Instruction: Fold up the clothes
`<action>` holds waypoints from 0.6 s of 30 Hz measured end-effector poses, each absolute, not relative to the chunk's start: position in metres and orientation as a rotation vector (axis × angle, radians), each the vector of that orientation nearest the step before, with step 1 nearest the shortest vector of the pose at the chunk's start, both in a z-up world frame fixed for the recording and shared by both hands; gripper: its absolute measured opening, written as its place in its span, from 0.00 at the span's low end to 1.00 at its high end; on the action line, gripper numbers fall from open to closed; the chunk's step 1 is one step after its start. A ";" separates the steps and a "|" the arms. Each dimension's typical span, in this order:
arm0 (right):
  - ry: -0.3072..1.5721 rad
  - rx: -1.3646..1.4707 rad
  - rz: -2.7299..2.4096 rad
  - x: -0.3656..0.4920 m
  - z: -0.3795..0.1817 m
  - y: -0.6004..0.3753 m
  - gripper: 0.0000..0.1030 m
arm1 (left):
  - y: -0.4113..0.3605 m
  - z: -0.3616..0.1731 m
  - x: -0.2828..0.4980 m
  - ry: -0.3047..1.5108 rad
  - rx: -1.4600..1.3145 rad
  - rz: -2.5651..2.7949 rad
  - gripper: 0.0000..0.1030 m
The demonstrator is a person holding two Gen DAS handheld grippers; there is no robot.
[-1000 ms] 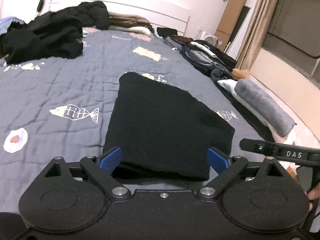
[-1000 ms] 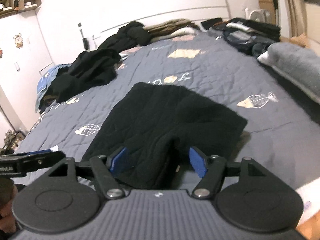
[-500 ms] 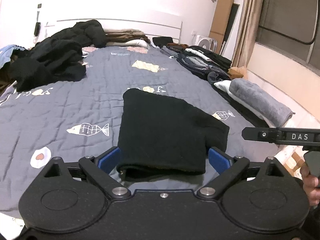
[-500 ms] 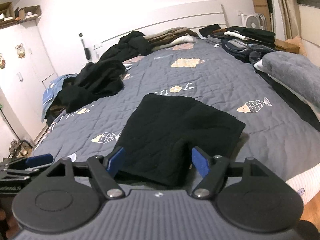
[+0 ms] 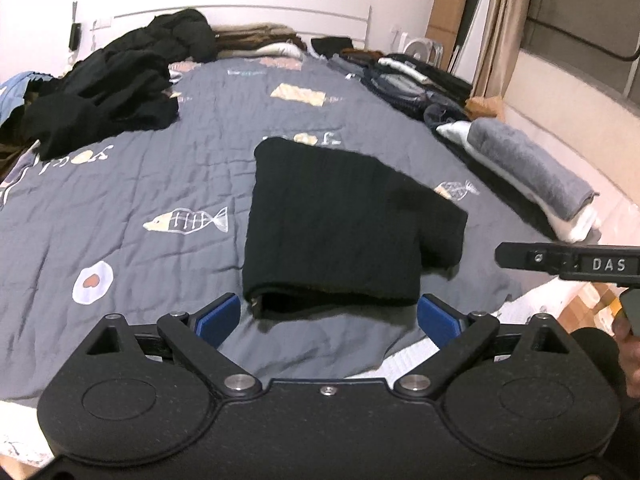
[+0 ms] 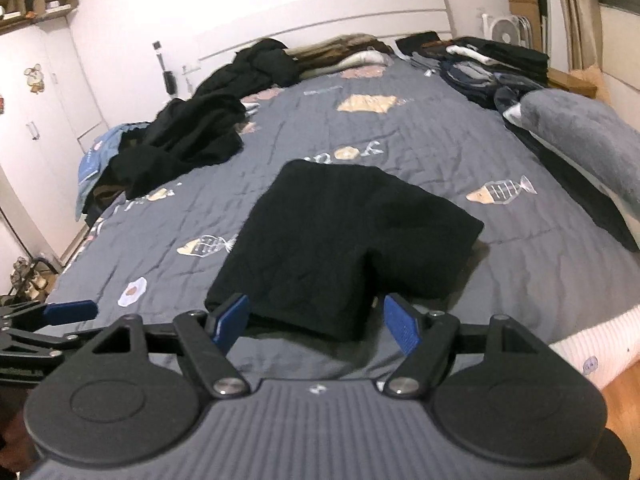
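Both tools, left [image 5: 328,320] and right [image 6: 316,322], gape wide, empty; folded black garment [image 5: 340,224] on bed [image 5: 160,184] may unfold if snagged.

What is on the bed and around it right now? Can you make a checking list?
Surface: grey quilt with fish prints, wrinkled.
Job's things: folded black garment lying flat near the bed's foot.
Clutter: loose black clothes heap on the left; folded stacks and grey towel on the right.
Grippers: left gripper open, empty; right gripper open, empty.
Cables: nothing seen.
Surroundings: white headboard, fan, curtain.
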State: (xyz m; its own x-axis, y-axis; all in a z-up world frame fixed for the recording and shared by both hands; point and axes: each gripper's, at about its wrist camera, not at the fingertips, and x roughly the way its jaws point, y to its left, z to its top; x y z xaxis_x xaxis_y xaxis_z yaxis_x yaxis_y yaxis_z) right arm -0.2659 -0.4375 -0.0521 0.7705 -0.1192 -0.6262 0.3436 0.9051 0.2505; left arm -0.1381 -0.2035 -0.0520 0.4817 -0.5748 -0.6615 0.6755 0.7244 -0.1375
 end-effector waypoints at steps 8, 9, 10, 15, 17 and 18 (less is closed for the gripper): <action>0.662 0.397 -0.288 -0.268 -0.053 -0.442 0.72 | -0.196 -0.046 -0.126 0.764 0.144 -0.755 0.93; 0.667 0.395 -0.296 -0.268 -0.052 -0.443 0.72 | -0.195 -0.045 -0.124 0.762 0.137 -0.755 0.93; 0.670 0.391 -0.304 -0.269 -0.050 -0.443 0.72 | -0.194 -0.044 -0.122 0.760 0.125 -0.759 0.94; 0.673 0.365 -0.343 -0.269 -0.042 -0.445 0.72 | -0.194 -0.041 -0.113 0.762 0.106 -0.744 0.95; 0.678 0.358 -0.345 -0.269 -0.040 -0.446 0.73 | -0.195 -0.040 -0.112 0.768 0.107 -0.743 0.95; 0.686 0.350 -0.345 -0.269 -0.039 -0.446 0.73 | -0.196 -0.039 -0.112 0.766 0.112 -0.742 0.95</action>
State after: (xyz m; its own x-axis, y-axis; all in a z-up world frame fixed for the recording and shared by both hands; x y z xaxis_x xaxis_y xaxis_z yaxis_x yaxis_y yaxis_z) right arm -0.2687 -0.4461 -0.0385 0.7222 -0.1923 -0.6644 0.4187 0.8861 0.1986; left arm -0.1123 -0.1962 -0.0393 0.4839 -0.5687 -0.6652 0.6467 0.7445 -0.1660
